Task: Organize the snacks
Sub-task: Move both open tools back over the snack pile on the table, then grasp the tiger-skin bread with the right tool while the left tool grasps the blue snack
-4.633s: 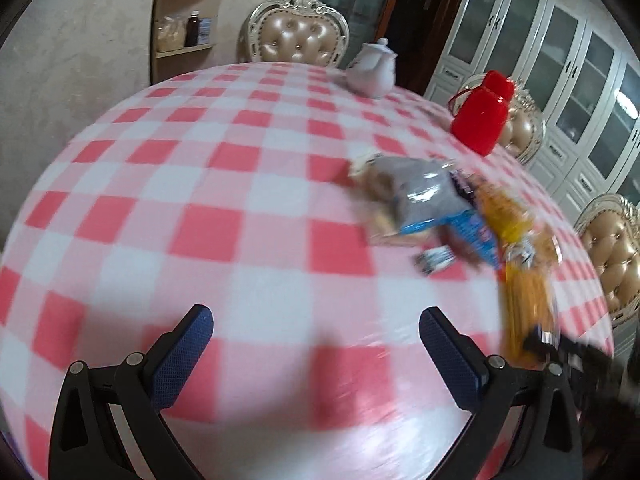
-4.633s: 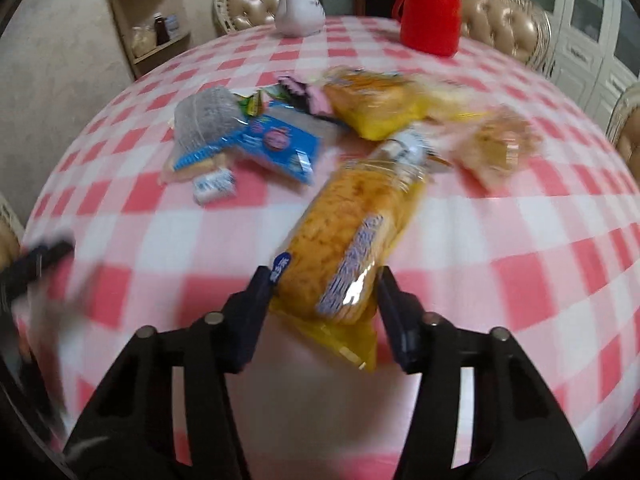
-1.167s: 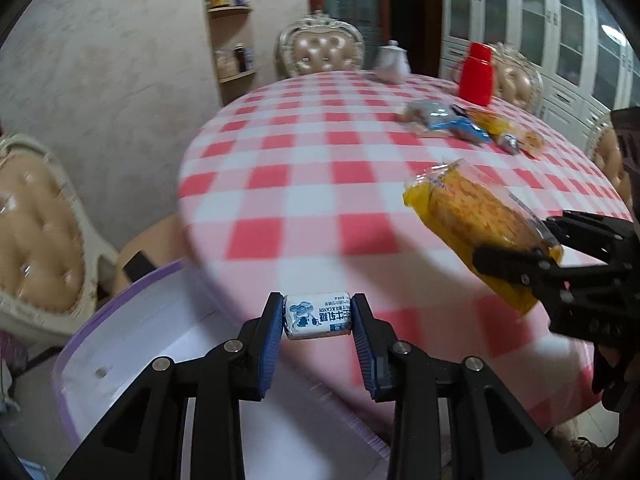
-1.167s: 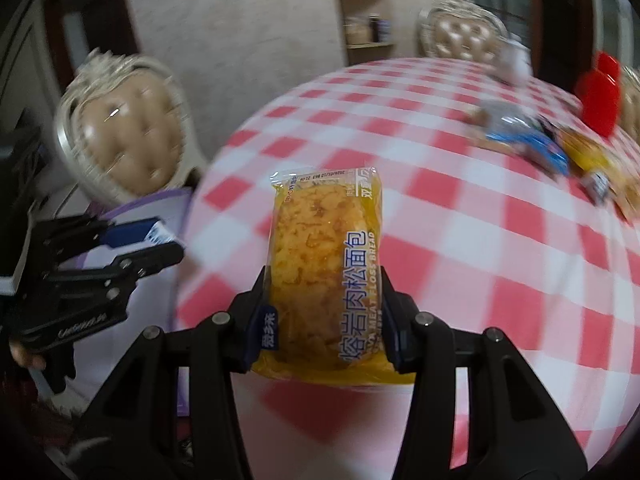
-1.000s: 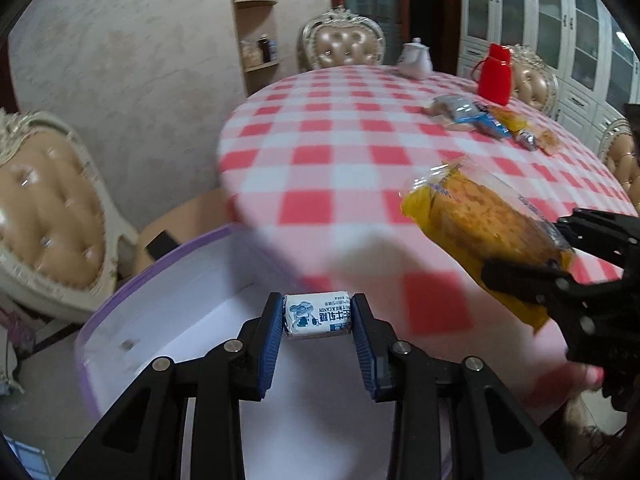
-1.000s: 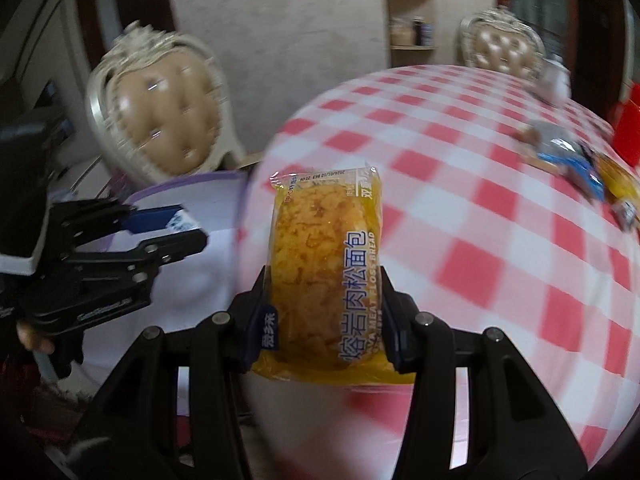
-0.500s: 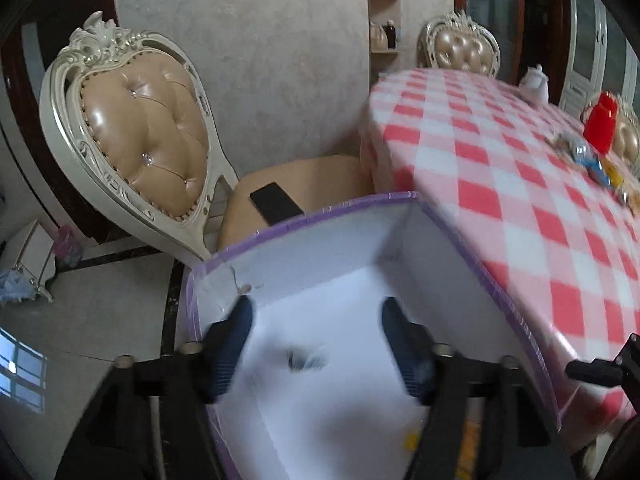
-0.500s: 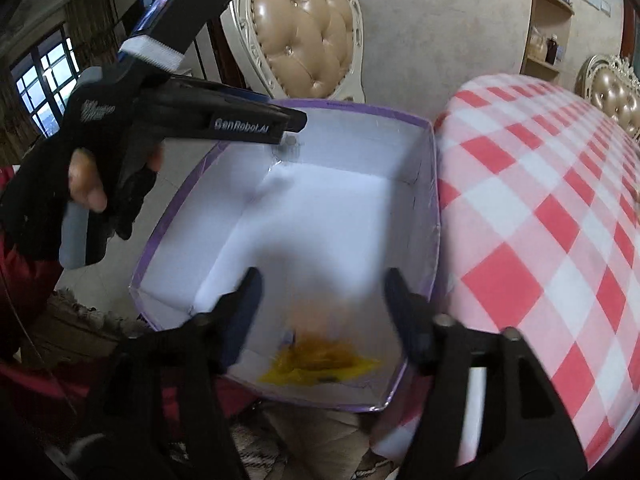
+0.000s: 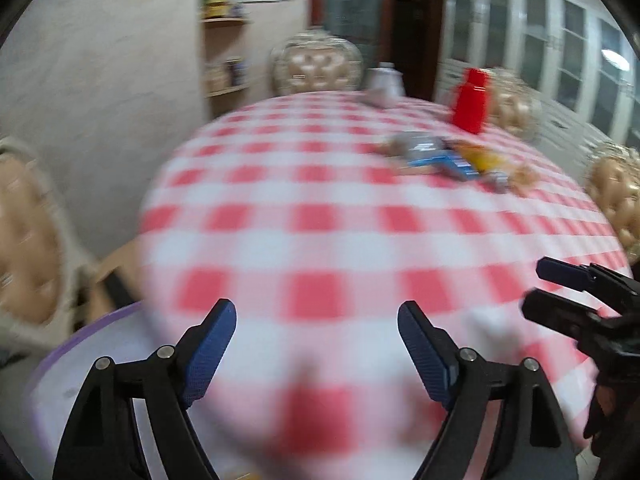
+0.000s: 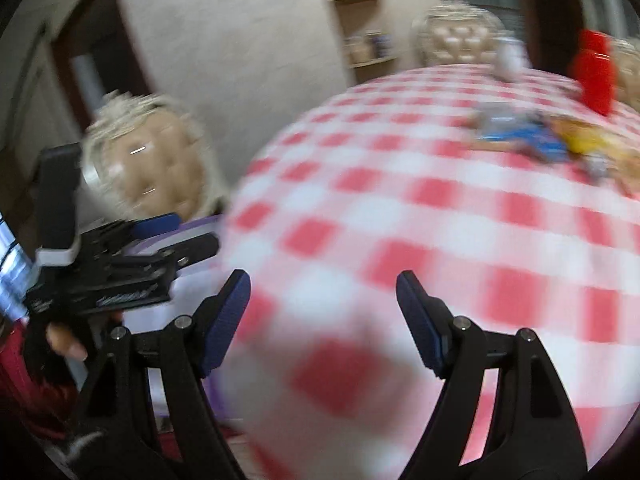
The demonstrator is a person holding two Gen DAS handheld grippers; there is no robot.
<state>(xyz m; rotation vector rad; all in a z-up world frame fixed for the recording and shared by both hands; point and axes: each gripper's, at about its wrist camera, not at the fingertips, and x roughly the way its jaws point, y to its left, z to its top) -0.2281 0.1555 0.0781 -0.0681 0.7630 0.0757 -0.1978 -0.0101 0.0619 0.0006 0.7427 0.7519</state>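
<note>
Both views are blurred by motion. A pile of snack packets (image 9: 452, 158) (image 10: 532, 136) lies far across the round table with the red-and-white checked cloth (image 9: 320, 240) (image 10: 400, 240). My left gripper (image 9: 316, 340) hangs over the table's near edge, its jaws opening with nothing between them. My right gripper (image 10: 324, 312) is likewise empty, its jaws still opening. The white bin with a purple rim (image 9: 92, 340) (image 10: 192, 228) sits low at the left beside the table. Its contents are hidden. Each gripper shows at the side of the other's view.
A red jug (image 9: 470, 102) and a white teapot (image 9: 382, 80) stand at the table's far side. Padded cream chairs (image 9: 24, 236) (image 10: 148, 160) surround the table. A wall shelf (image 9: 224, 60) and glass-door cabinets (image 9: 560, 52) are behind.
Both grippers let go of their snacks over the white bin, opened, and swung back from the bin toward the table. The small white packet and the yellow bread pack are out of sight.
</note>
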